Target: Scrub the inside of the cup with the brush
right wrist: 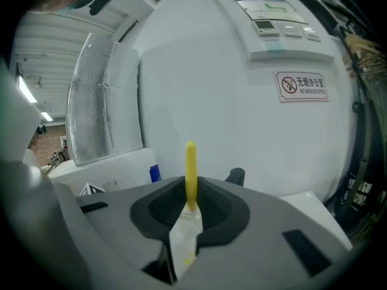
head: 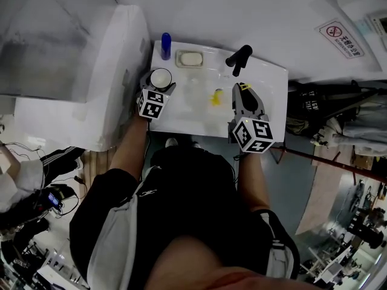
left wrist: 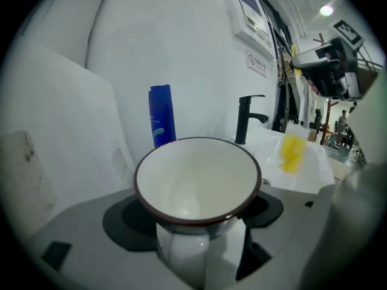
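A white cup (left wrist: 196, 180) with a dark rim sits upright between the jaws of my left gripper (left wrist: 199, 237), which is shut on its lower body; its inside looks bare. In the head view the cup (head: 161, 77) and left gripper (head: 153, 99) hover at the left end of the white sink (head: 266, 77). My right gripper (right wrist: 190, 213) is shut on the brush (right wrist: 190, 168), whose yellow handle end sticks up between the jaws above a clear section. The right gripper (head: 244, 95) is over the sink's right part, apart from the cup. A yellow translucent piece (head: 216, 96) lies in the basin between the two grippers.
A blue bottle (head: 165, 45) stands at the sink's back left corner beside a soap dish (head: 189, 58). The black faucet (head: 239, 58) rises at the back centre. A white wall runs behind, and a white appliance (head: 115, 59) adjoins the sink's left side.
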{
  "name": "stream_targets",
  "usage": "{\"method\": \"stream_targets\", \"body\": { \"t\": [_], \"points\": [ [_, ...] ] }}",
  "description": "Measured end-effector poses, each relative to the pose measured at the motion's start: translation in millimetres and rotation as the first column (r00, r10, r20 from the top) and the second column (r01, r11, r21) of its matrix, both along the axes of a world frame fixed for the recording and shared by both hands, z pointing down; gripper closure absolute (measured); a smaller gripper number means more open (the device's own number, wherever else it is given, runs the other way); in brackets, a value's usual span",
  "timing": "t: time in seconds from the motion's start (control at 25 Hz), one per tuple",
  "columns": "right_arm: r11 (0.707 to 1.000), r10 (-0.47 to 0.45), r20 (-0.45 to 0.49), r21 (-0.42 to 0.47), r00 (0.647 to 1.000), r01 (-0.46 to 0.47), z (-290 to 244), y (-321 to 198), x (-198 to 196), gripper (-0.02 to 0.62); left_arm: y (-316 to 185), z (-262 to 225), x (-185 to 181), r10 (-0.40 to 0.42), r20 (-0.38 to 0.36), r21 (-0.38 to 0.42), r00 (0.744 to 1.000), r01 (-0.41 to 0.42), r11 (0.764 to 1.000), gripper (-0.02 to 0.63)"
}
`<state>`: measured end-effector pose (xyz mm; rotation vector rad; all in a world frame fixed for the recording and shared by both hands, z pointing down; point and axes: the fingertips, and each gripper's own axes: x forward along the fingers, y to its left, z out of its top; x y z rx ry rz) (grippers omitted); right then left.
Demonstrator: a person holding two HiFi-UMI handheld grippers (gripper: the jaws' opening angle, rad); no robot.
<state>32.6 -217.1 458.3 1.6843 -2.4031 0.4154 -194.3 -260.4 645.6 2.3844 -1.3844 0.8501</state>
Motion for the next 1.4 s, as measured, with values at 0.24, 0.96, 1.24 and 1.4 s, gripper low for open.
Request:
{"method": "stream_targets", "body": {
  "t": [0.24,0.96,1.24,1.4],
  "points": [
    [0.999,0.037,0.015,0.012,0.999,-0.037,-1.2,6.3,13.0,0.538,4.2,-21.0,23.6,0.059,-0.027,0.03,0.998,-0.058,0.998,0.218],
    [0.979,0.174,0.072,0.096,0.982,-0.181,-35.0,30.0,98.4,0.538,37.4,-25.3,156.9,0.349,0.005,0.008,0.937,-0.349,0.937,0.216],
    [0.981,0.076,0.222,0.156,0.972,-0.112,-81.4,25.9,127.4,0.54,39.8,-14.1,207.0,0.394,0.01,-0.019,0.919,-0.394,0.919,0.216],
    [0.974,0.016,0.255,0.213,0.967,-0.072,-111.7,22.3,130.4,0.54,38.5,-8.5,228.7,0.415,0.023,-0.031,0.909,-0.415,0.909,0.216]
  ]
}}
